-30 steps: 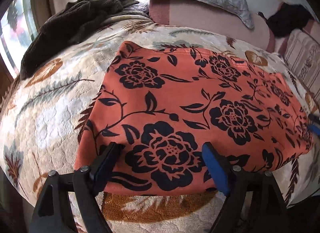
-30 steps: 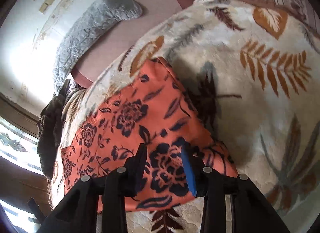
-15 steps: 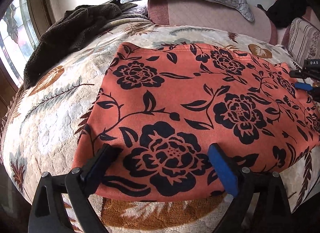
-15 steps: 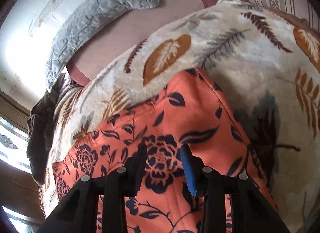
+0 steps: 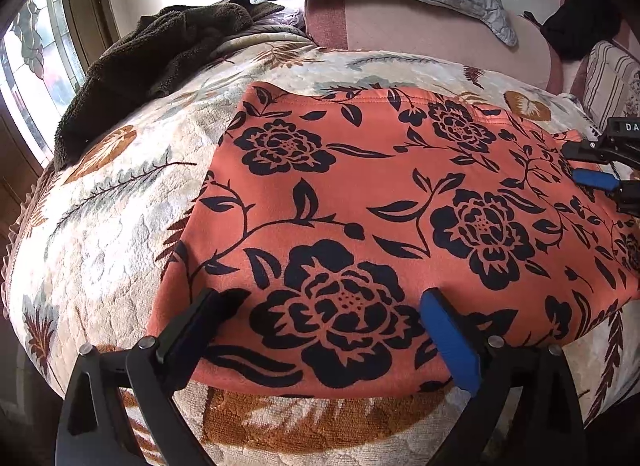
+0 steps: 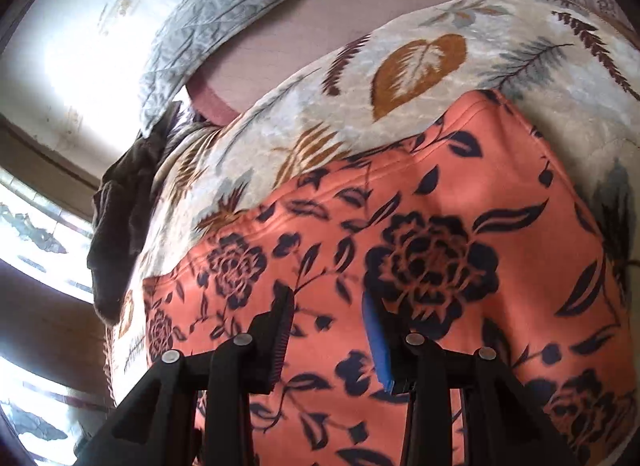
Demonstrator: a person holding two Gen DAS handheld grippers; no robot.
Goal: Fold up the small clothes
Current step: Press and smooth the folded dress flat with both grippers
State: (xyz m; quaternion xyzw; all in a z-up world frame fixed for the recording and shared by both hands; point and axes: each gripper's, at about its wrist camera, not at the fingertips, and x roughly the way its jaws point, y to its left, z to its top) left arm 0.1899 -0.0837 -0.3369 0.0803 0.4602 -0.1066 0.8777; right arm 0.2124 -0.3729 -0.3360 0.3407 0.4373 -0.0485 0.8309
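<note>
Left gripper (image 5: 328,330) opening, empty, lower frame; right gripper (image 6: 328,330) part-open, empty; could snag one layer of orange black-flowered cloth (image 5: 400,205).

The orange cloth with black flowers (image 5: 360,193) runs past the right edge of the left wrist view. The right tool (image 5: 582,165) shows there only in part, cut by that edge. In the right wrist view the cloth's near part (image 6: 440,406) is blurred and leaves the bottom edge.
</note>
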